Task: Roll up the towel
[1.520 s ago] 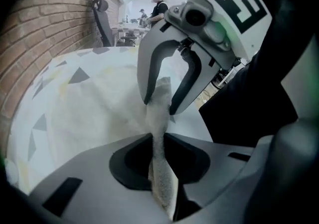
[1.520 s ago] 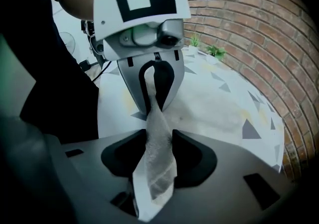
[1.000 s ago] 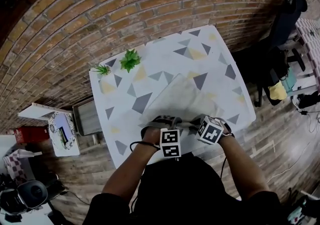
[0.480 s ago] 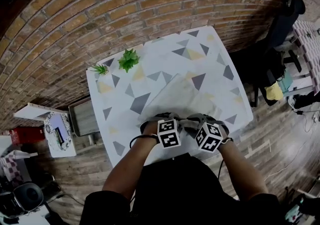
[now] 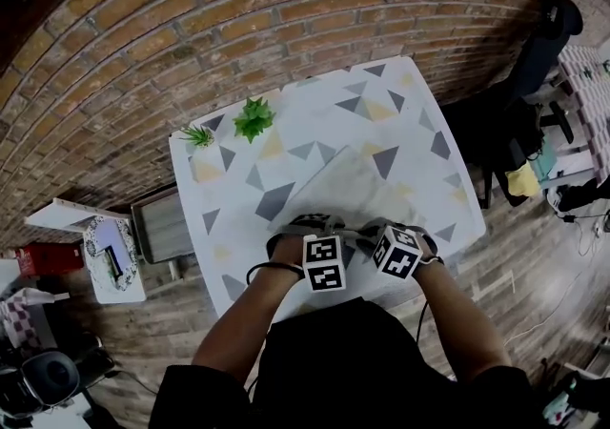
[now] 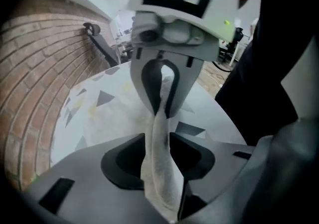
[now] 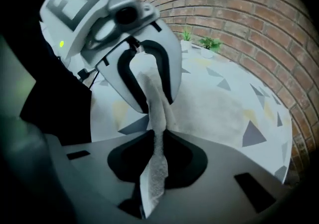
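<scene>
We find the left claw [image 6: 158, 161] with its jaws easing apart. A bunched fold of the towel [image 5: 355, 184] stands between them and touches both pads. The right claw [image 7: 155, 161] is drawing its jaws together on another fold of the same near hem, and the cloth is pinched thin there.

In the head view the two claws sit side by side, close together, at the 6 o'clock edge of the worktop [image 5: 419, 98]. Each carries a black-and-white marker cube [image 5: 324, 263]. From the claws the towel lies flat toward 12 o'clock and ends about mid-surface. Only the near hem is lifted, and in each gripper view a strip of cloth runs from one claw into the other.

We read the towel as pale off-white, with a fuzzy terry nap. Where it is gripped it gathers into a narrow upright ridge. The jaws are matte dark grey, each with a scooped hollow on its inner face.

The worktop is smooth, white and rectangular with rounded corners, and it is printed with grey and yellow triangles. Two small potted plants [image 5: 253, 117] with spiky green leaves stand at its 10 o'clock corner. A rough brick wall [image 5: 191, 27] rises beyond it, and wood planks cover the floor [image 5: 534, 275].
</scene>
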{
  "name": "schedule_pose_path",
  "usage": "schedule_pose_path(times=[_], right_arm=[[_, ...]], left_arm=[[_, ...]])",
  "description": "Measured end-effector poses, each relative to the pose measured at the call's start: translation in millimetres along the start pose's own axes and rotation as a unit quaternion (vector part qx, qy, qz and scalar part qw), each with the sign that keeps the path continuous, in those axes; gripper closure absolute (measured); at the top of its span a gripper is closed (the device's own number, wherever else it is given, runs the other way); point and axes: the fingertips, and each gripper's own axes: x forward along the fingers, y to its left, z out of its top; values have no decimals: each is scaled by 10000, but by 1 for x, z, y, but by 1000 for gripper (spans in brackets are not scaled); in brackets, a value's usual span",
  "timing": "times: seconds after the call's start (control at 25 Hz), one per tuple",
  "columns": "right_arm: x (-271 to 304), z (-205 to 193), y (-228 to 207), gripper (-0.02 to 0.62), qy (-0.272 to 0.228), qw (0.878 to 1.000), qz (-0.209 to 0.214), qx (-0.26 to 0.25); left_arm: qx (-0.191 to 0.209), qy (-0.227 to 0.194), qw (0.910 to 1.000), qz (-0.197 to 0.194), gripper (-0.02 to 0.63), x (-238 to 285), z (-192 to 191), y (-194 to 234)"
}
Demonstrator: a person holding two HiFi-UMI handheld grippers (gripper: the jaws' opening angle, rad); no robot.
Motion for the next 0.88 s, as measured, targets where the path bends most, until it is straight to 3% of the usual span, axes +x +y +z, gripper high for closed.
schedule_pose_path(times=[0.12, 0.24, 0.4, 0.48, 0.56, 0.8, 0.88], right_arm=[[-2, 8, -6, 526, -63, 9992, 190, 350], [1, 15, -11, 525, -51, 9977, 281, 616], [-4, 21, -22, 480, -43, 9972, -327, 664], [-12, 28, -25, 427, -152, 9961, -725, 487], [-20, 36, -21, 416, -253, 9949, -968, 132], [2, 24, -1, 379, 262, 9925, -808, -882], [8, 19, -4, 414, 378, 9909, -827, -991]], left_arm=[[673, 183, 9974, 157, 446, -1, -4, -7], [807, 237, 9962, 236, 448, 7, -12, -3], [449, 44, 9990, 38, 506, 13, -19, 6], [196, -88, 9996, -164, 529, 11, -18, 7], [-66, -211, 9990, -388, 537, 8, -16, 8], [-760, -360, 9923, -909, 541, 1, -15, 10], [-811, -346, 9914, -963, 541, -2, -15, 11]])
